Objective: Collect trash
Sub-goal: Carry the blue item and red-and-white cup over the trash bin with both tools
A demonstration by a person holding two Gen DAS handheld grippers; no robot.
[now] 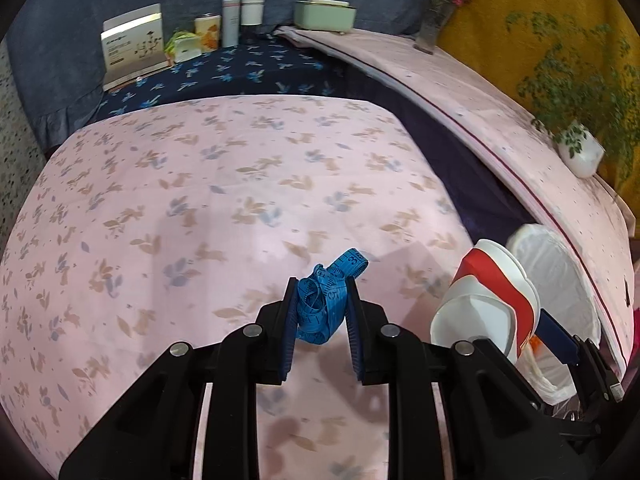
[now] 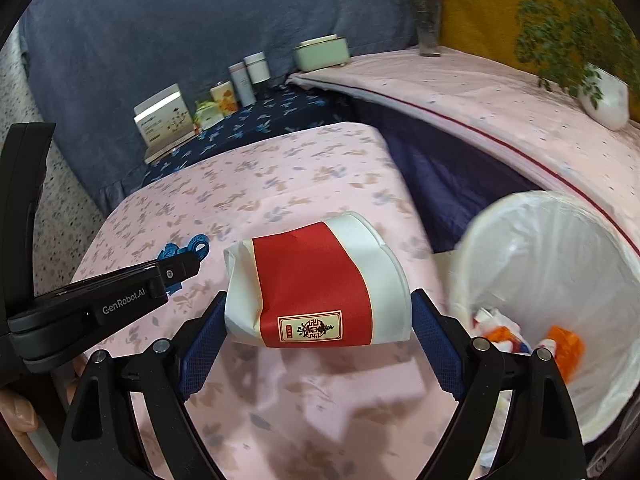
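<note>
My left gripper [image 1: 322, 308] is shut on a crumpled blue measuring tape [image 1: 326, 300] and holds it above the pink flowered cloth [image 1: 224, 200]. My right gripper [image 2: 316, 320] is shut on a crushed red-and-white paper cup [image 2: 316, 284] lying sideways between its blue pads, above the cloth and just left of the bin. The white lined trash bin [image 2: 560, 280] stands at the right with orange and white scraps inside. The cup [image 1: 492, 300] and bin [image 1: 556, 280] also show at the right of the left wrist view. The left gripper [image 2: 176, 268] shows at the left of the right wrist view.
At the back on a dark blue flowered cloth stand a white box [image 1: 134, 46], small tins and bottles [image 1: 232, 22]. A raised pink shelf [image 1: 500, 112] at the right carries a green tissue box [image 1: 324, 16], a flower vase [image 1: 434, 24] and a potted plant [image 1: 580, 152].
</note>
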